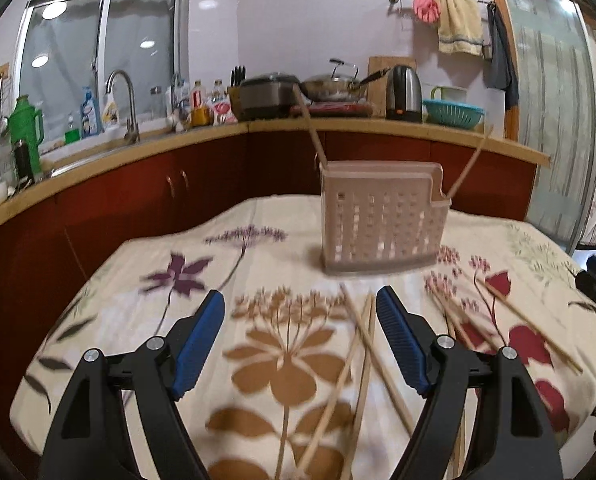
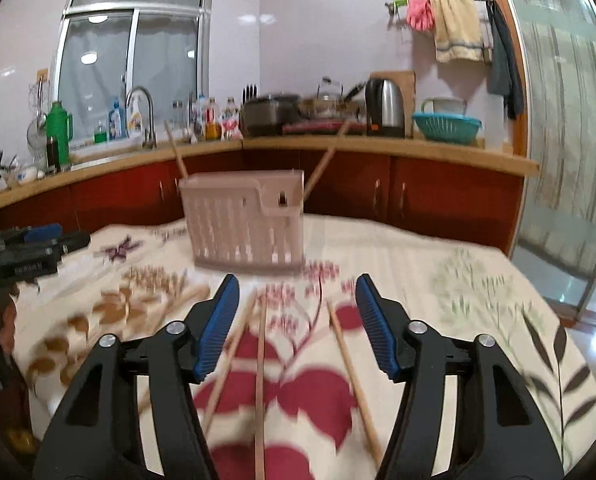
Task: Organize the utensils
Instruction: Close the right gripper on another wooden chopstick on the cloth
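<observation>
Fingers (image 2: 217, 320) hide lower ends of blurred chopsticks (image 2: 259, 380)

The pale wooden chopsticks (image 1: 362, 364) lying on the flowered tablecloth (image 1: 145, 312) run off the bottom edge, smeared by motion blur. The perforated beige plastic utensil holder (image 2: 243, 226) hides the lower ends of two upright chopsticks (image 2: 325, 162).

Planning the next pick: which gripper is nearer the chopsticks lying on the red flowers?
Right. The right gripper hovers open directly over those chopsticks; the left gripper is off to their left, over the brown flowers.
</observation>
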Available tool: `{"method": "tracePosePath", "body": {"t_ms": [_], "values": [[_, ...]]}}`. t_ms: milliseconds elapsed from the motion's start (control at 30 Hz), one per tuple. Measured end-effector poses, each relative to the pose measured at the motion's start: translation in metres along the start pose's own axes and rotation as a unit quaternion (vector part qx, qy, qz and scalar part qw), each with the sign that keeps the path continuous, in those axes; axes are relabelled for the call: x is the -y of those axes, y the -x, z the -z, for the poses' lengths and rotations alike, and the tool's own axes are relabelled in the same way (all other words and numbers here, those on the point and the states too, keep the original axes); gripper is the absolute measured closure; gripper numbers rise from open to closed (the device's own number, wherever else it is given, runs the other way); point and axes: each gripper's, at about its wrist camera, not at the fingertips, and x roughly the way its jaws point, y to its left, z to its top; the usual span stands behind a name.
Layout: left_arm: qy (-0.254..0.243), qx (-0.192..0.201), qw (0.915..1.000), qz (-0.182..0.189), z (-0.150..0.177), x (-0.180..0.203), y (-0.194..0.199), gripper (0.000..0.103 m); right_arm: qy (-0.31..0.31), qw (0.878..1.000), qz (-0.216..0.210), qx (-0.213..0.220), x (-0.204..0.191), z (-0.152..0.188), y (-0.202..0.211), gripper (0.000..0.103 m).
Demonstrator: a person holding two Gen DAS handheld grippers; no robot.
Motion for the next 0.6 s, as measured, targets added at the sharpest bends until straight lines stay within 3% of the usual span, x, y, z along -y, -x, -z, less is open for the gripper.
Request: {"method": "tracePosePath", "body": {"t_ms": [300,500,600], "values": [[-0.001,-0.031,0.9995,-0.001,0.041,0.011,0.011,0.027,0.001,0.997,-0.025,-0.067,-0.006,0.063,0.002,0.063],[-0.004,-0.048,0.9988,0.008,0.056,0.022,0.010,0.027,0.007,0.994,-0.041,-0.099,-0.011,0.084,-0.007,0.071],[-0.004,-0.057,0.9982,0.014,0.060,0.029,0.008,0.028,0.013,0.993,-0.038,-0.107,-0.011,0.091,-0.009,0.084]]}}
